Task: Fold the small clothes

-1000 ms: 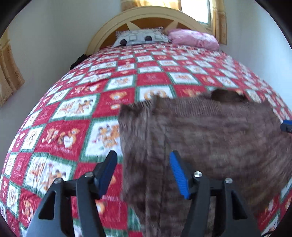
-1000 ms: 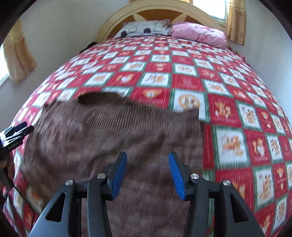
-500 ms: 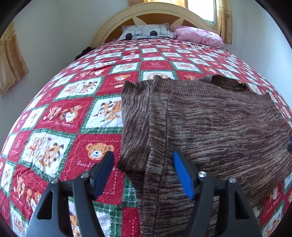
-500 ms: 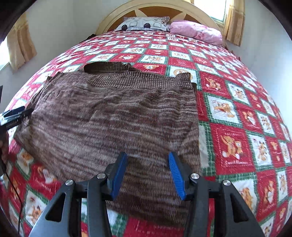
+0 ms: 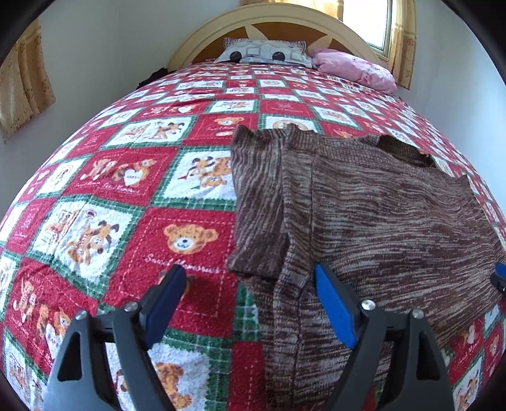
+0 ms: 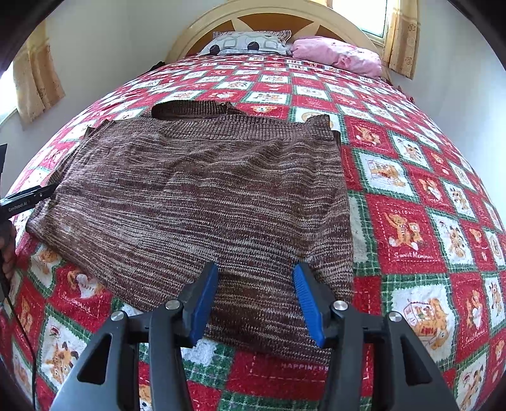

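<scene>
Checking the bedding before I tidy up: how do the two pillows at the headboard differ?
The grey pillow is patterned with pale squares and dark round spots; the pink pillow looks plain pink. The grey one lies at the middle of the headboard, the pink one toward the window side. The grey one looks flat and smooth, the pink one rumpled. Both rest at the head of the bed on the teddy-bear quilt, beyond the brown sweater.

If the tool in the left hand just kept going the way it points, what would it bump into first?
Most likely the brown knit sweater: the open left tool points at its folded-in sleeve edge on the patterned quilt. Depth is hard to judge.
</scene>
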A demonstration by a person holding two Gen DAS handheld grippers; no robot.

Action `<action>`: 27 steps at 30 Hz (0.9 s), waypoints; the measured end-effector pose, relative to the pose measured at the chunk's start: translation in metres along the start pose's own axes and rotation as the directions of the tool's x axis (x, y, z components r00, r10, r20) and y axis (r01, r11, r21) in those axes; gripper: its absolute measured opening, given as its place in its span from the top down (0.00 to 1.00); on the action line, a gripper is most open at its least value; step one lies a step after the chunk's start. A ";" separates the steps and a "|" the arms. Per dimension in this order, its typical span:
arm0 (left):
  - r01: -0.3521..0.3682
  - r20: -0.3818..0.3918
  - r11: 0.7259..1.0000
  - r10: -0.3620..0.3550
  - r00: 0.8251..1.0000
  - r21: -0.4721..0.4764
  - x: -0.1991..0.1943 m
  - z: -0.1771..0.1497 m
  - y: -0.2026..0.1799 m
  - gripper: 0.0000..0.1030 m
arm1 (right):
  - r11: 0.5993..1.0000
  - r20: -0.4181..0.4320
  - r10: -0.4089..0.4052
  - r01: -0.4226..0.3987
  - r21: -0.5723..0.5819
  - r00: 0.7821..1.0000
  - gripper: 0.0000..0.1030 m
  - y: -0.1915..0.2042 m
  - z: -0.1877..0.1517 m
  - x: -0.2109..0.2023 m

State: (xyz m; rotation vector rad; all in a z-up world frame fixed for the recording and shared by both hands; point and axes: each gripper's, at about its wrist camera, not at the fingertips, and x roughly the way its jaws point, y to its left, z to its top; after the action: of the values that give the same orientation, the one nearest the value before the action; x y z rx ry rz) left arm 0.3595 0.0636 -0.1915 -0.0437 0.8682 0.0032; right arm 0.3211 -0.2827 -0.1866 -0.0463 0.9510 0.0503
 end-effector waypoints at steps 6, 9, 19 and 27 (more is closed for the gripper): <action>0.013 0.021 1.000 -0.012 1.000 -0.028 -0.013 -0.004 0.012 0.17 | 0.998 0.017 -0.045 0.046 -0.044 0.999 0.50 0.022 0.004 -0.019; 0.030 0.047 0.996 -0.026 0.999 -0.086 -0.023 -0.007 0.035 0.17 | 0.988 0.058 -0.014 0.023 -0.156 0.998 0.50 0.058 0.006 -0.031; 0.037 0.026 0.972 -0.032 0.999 -0.231 -0.022 -0.017 0.095 0.17 | 0.931 0.044 0.089 -0.068 -0.358 0.995 0.50 0.165 0.011 -0.022; 0.094 0.045 0.973 -0.086 0.995 -0.212 -0.021 -0.019 0.091 0.07 | 0.833 0.105 0.151 -0.069 -0.549 0.983 0.50 0.262 0.004 -0.031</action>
State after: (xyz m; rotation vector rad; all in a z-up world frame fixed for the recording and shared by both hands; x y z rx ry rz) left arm 0.3296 0.1539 -0.1909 -0.2843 0.8271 0.0125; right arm 0.2898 -0.0219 -0.1638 -0.5113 0.7677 0.4294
